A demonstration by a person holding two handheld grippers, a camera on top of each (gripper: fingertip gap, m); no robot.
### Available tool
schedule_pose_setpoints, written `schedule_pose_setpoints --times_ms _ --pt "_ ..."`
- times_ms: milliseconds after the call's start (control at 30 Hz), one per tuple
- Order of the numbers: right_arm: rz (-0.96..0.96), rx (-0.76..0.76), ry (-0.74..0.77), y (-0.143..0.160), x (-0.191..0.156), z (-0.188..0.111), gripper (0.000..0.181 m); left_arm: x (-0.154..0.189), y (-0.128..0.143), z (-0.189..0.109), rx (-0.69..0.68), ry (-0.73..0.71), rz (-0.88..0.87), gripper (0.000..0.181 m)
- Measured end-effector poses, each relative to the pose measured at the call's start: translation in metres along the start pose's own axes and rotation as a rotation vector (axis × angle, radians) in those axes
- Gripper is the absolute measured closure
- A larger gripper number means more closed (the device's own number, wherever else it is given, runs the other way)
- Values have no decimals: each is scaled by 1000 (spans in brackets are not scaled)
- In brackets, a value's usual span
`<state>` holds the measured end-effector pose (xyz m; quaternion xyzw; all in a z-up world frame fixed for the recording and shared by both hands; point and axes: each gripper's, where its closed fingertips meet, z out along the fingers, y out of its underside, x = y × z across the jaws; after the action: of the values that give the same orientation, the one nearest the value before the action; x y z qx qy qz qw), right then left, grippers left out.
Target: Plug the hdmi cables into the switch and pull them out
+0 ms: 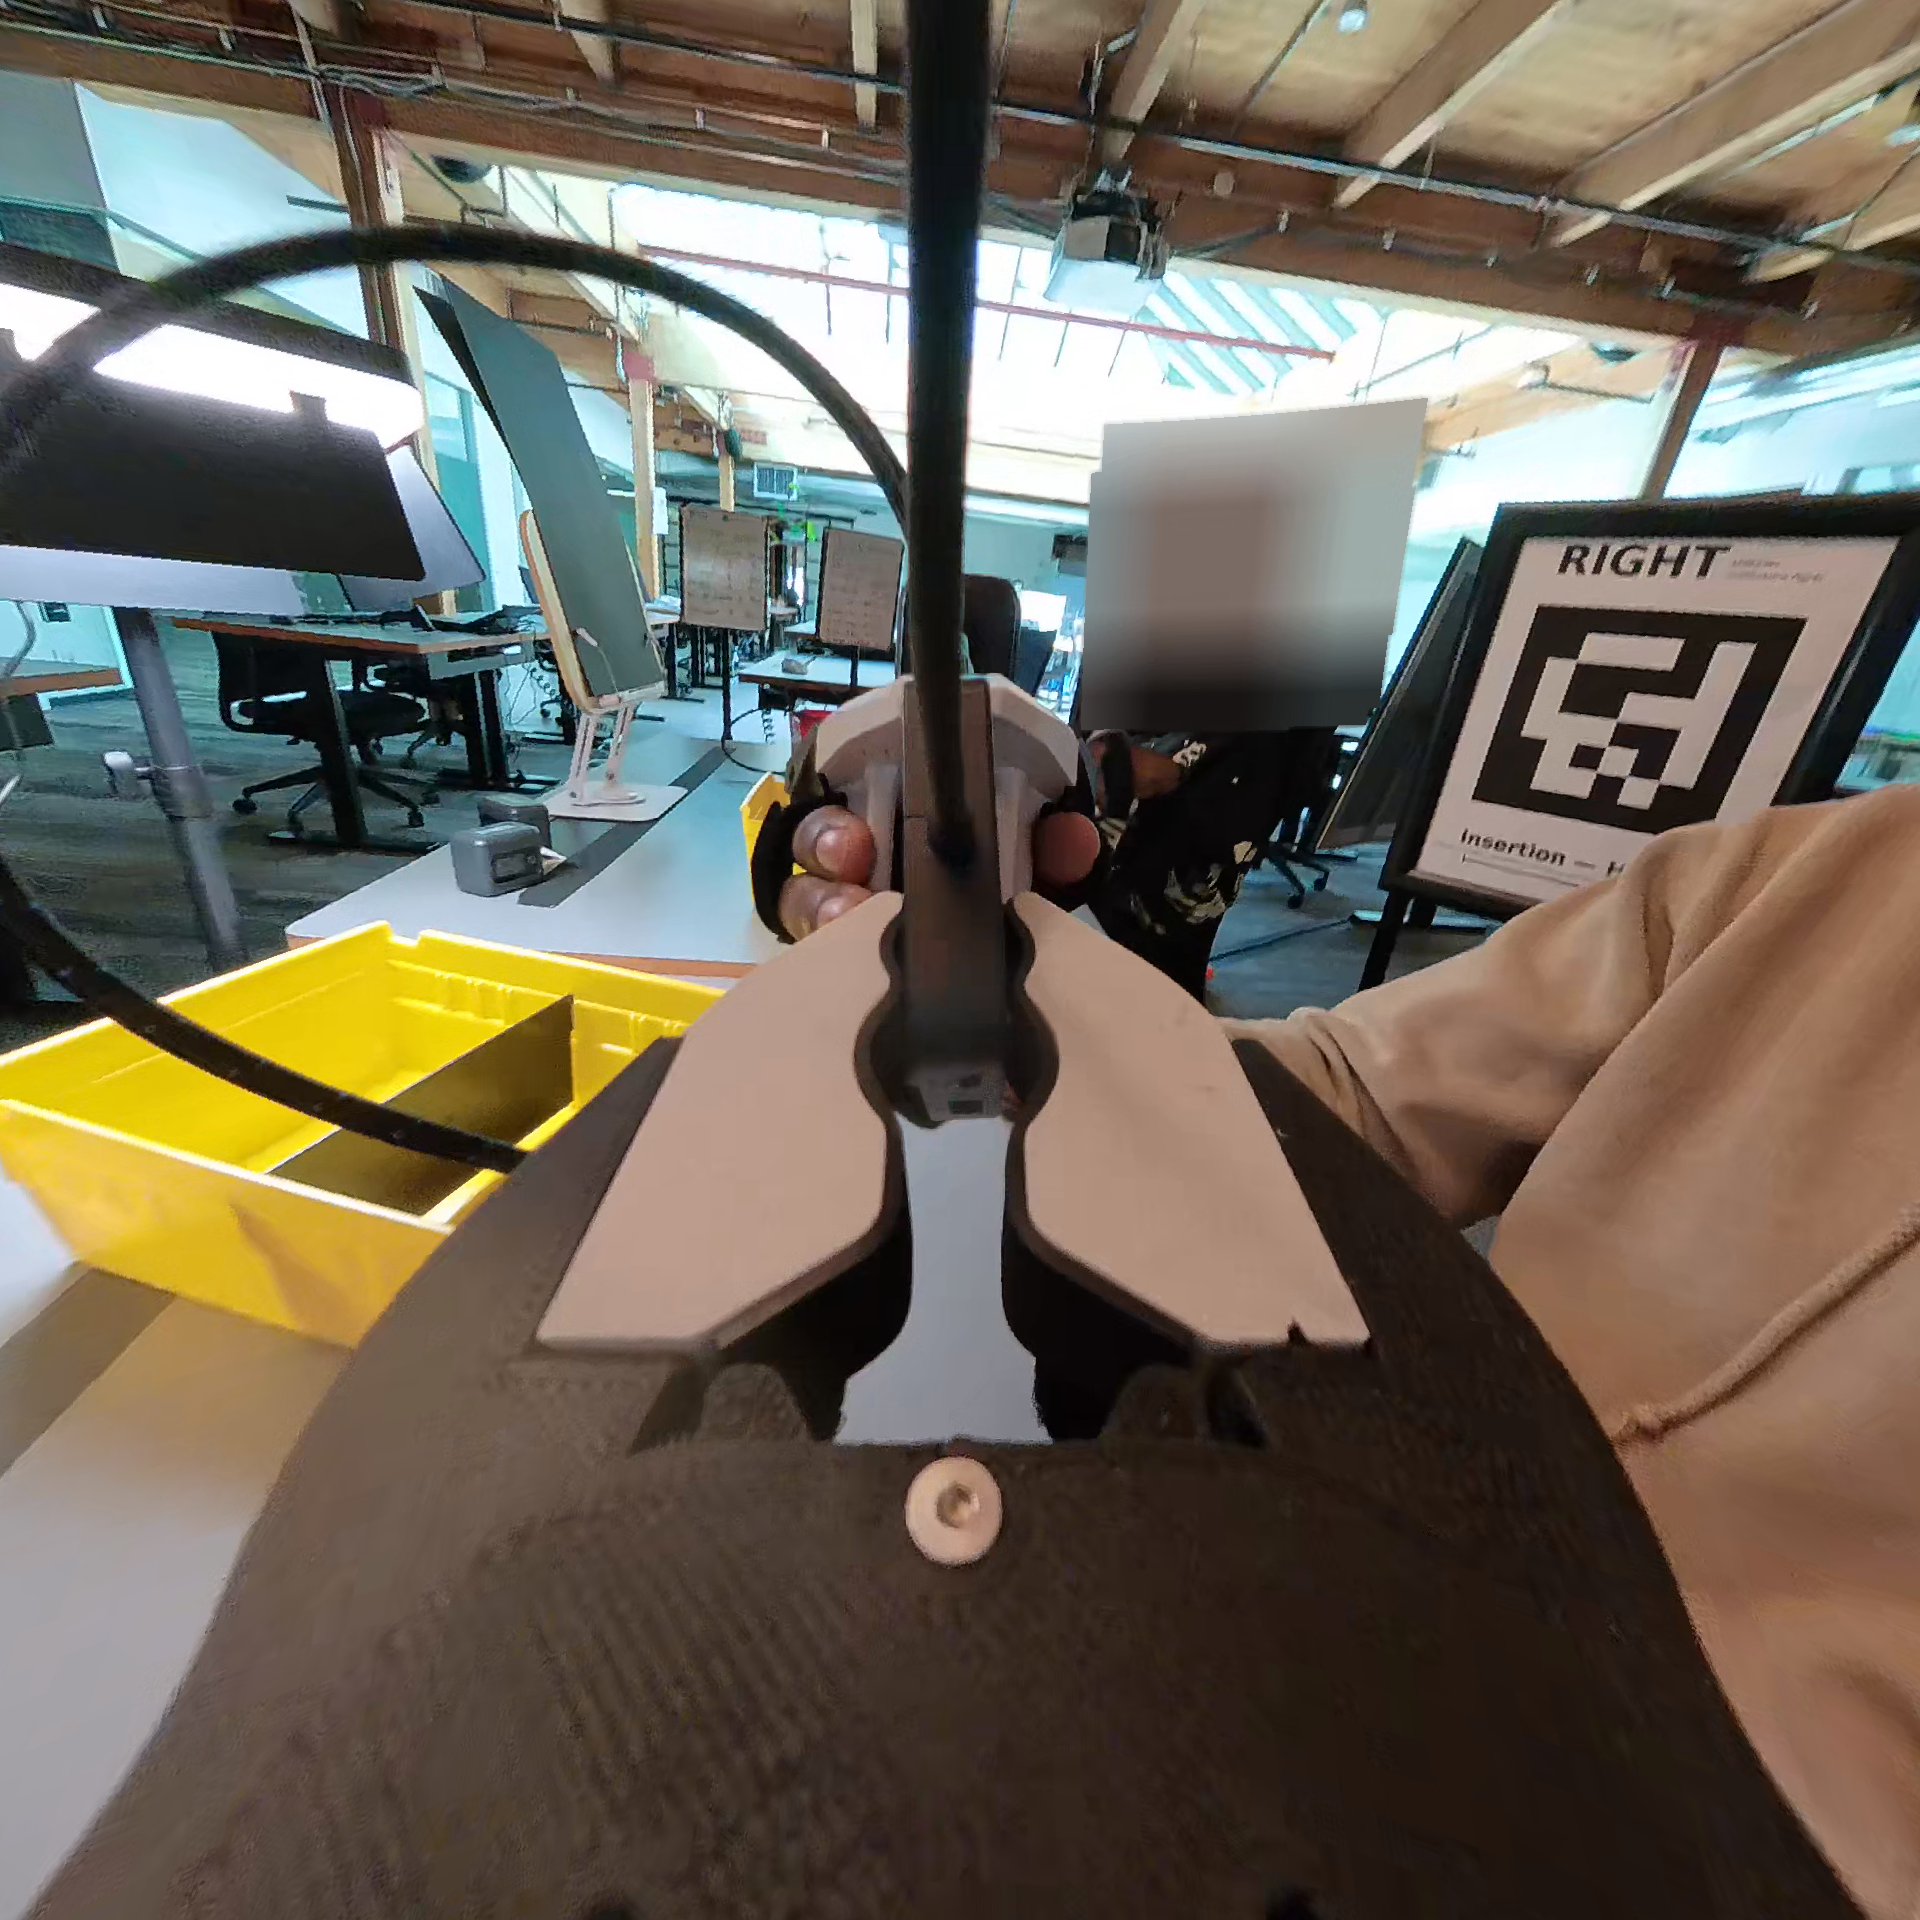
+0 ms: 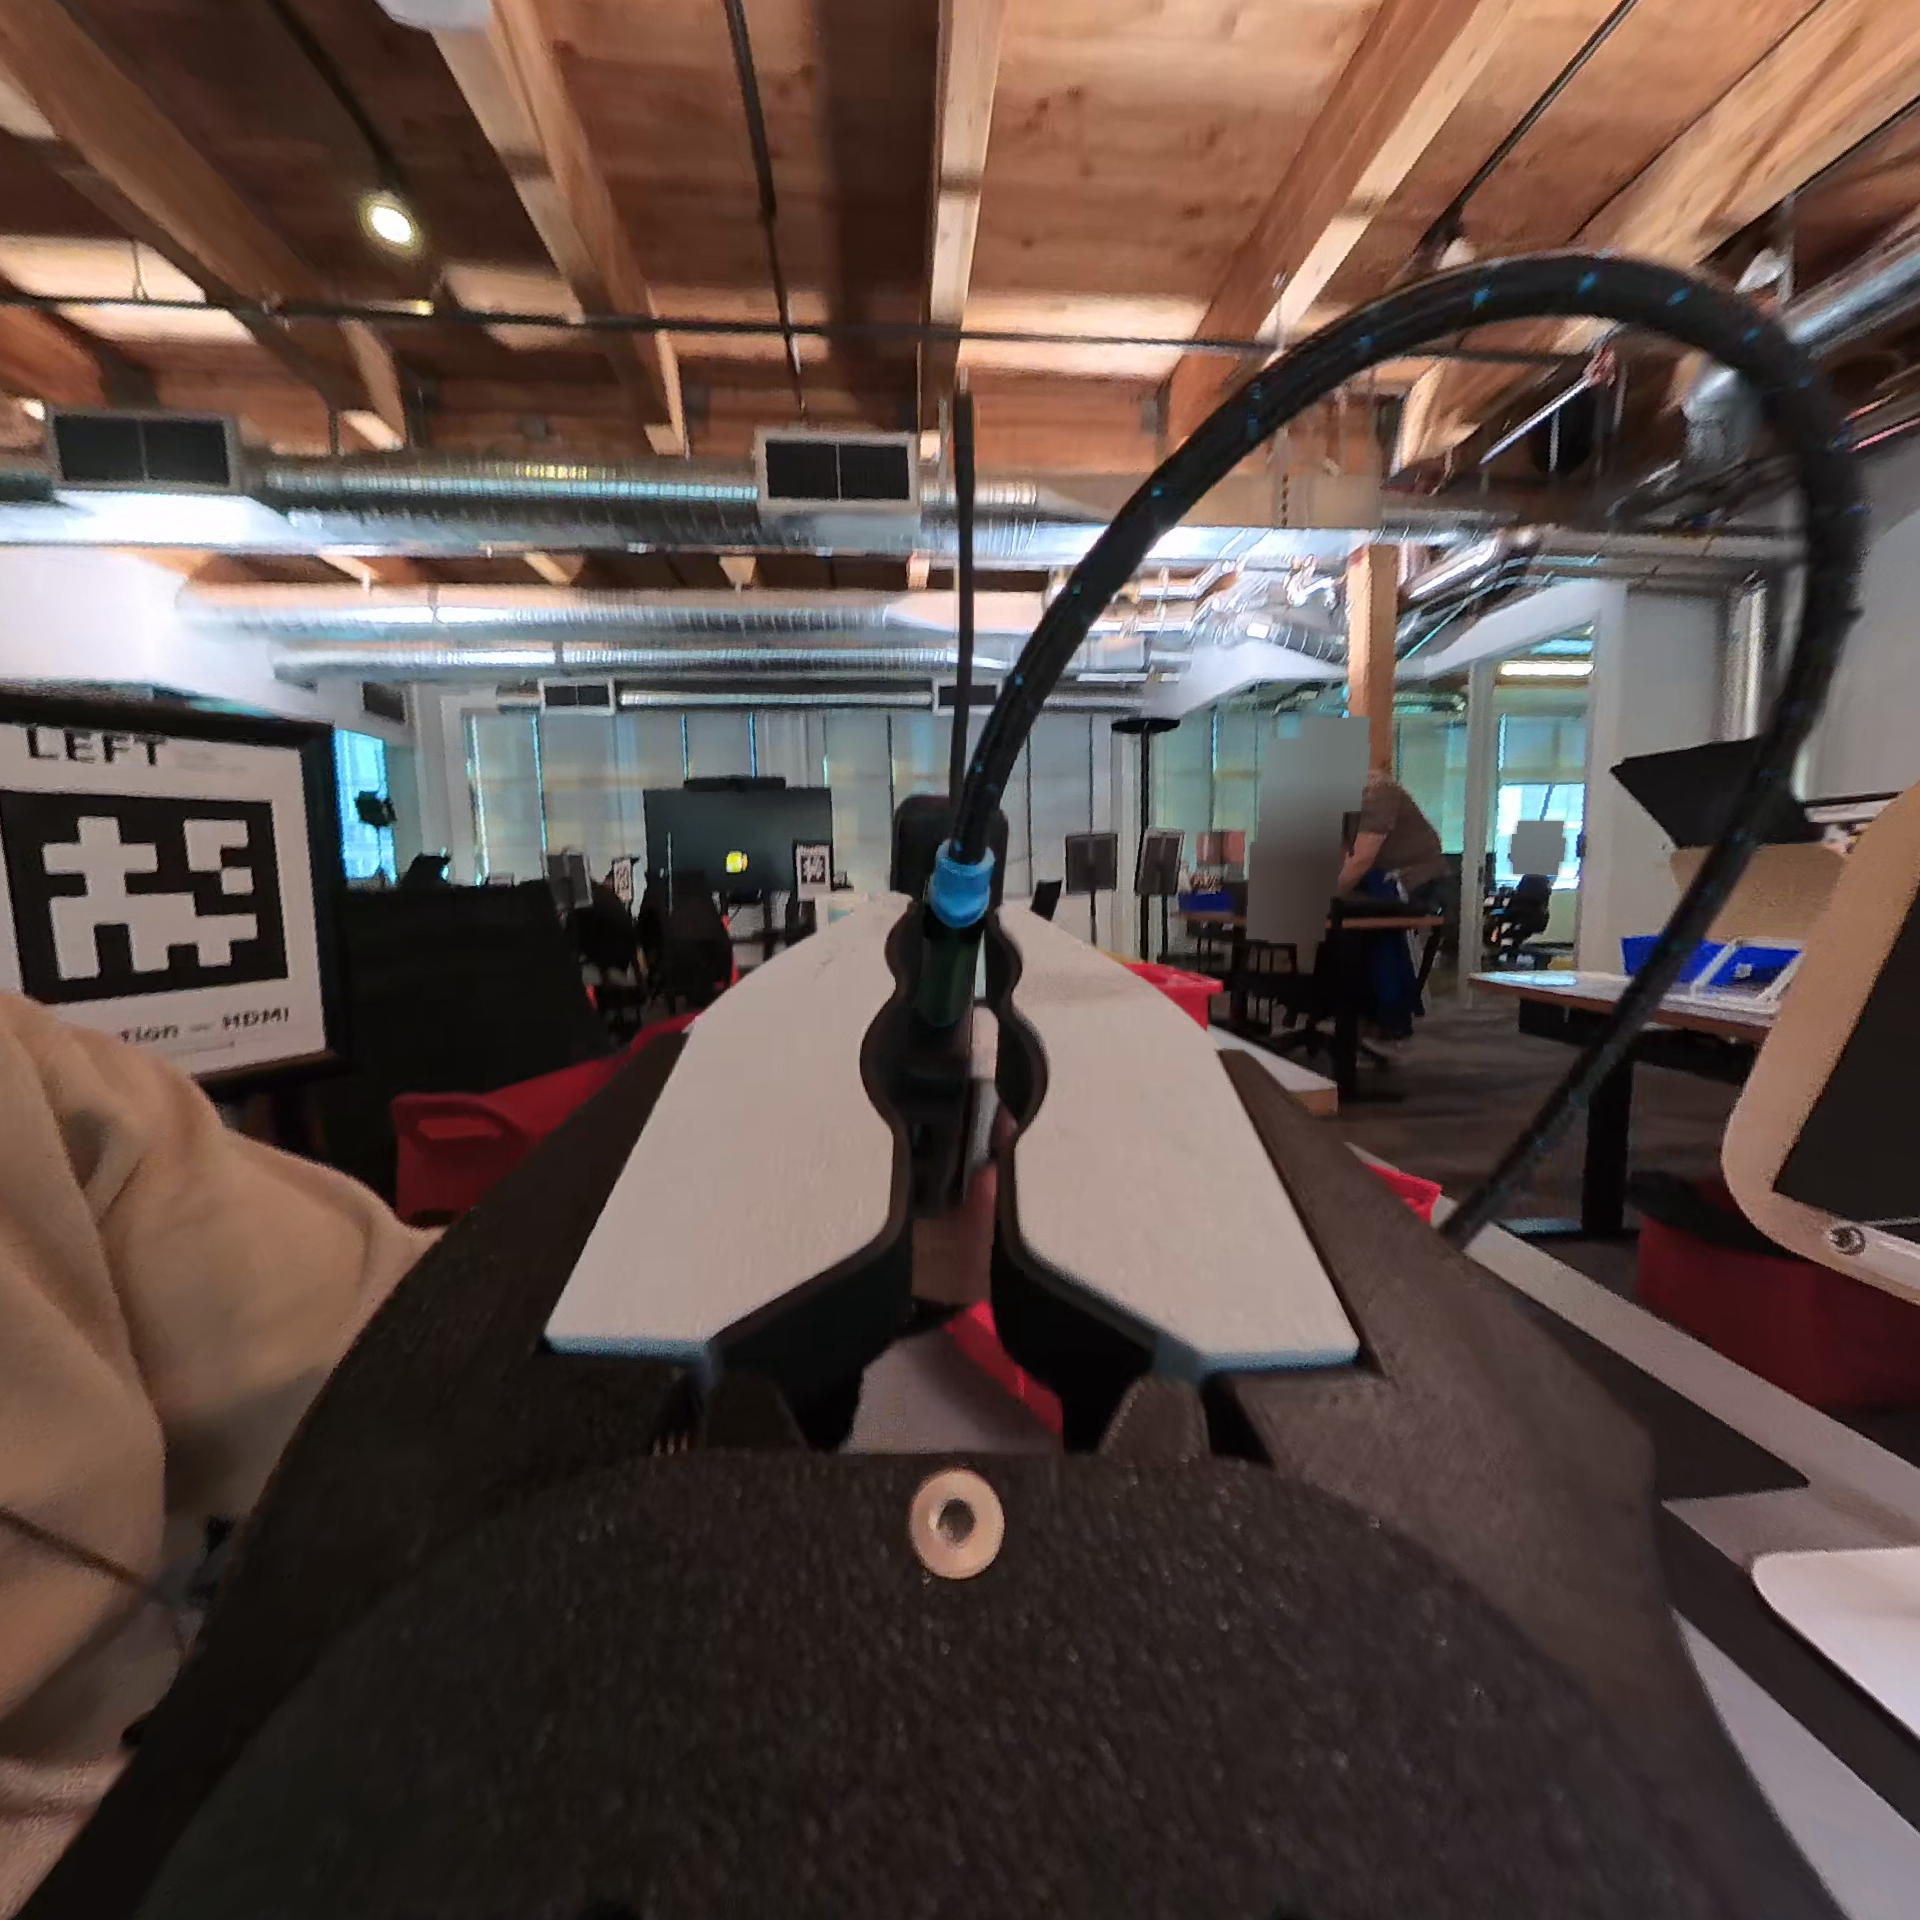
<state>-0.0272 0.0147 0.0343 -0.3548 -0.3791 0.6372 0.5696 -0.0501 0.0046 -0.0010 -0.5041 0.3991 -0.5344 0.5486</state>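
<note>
Both grippers pinch: left gripper (image 1: 951, 1023) holds the switch (image 1: 951, 997); right gripper (image 2: 951, 1023) clamps a braided cable's plug (image 2: 940, 997).

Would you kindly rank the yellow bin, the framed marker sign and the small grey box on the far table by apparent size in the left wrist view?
1. yellow bin, though it is nearest the camera
2. framed marker sign
3. small grey box, farther off, clearly smallest
</note>
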Motion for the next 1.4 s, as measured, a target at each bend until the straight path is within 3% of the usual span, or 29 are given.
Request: schedule_pose_setpoints --times_ms 233,433,600,700,1000,1200,1400 --pt "-16 -143 -38 16 -4 1 161 5 -9 -14 -48 -14 34 167" --pt "3 -213 -45 30 -4 3 156 0 9 -21 -219 -73 70 167" --pt "-28 -328 -47 50 -3 1 168 0 23 -22 -340 -105 95 167" --pt "-34 -363 -73 56 -5 -1 169 1 16 -22 -312 -118 115 167" --pt "128 -99 -93 40 0 4 170 -4 -14 -13 -53 -168 123 163" --pt "174 5 -100 28 3 0 169 -5 10 4 -116 -116 63 138" --pt "182 29 -110 22 2 -3 170 -6 14 15 -92 -122 83 164"
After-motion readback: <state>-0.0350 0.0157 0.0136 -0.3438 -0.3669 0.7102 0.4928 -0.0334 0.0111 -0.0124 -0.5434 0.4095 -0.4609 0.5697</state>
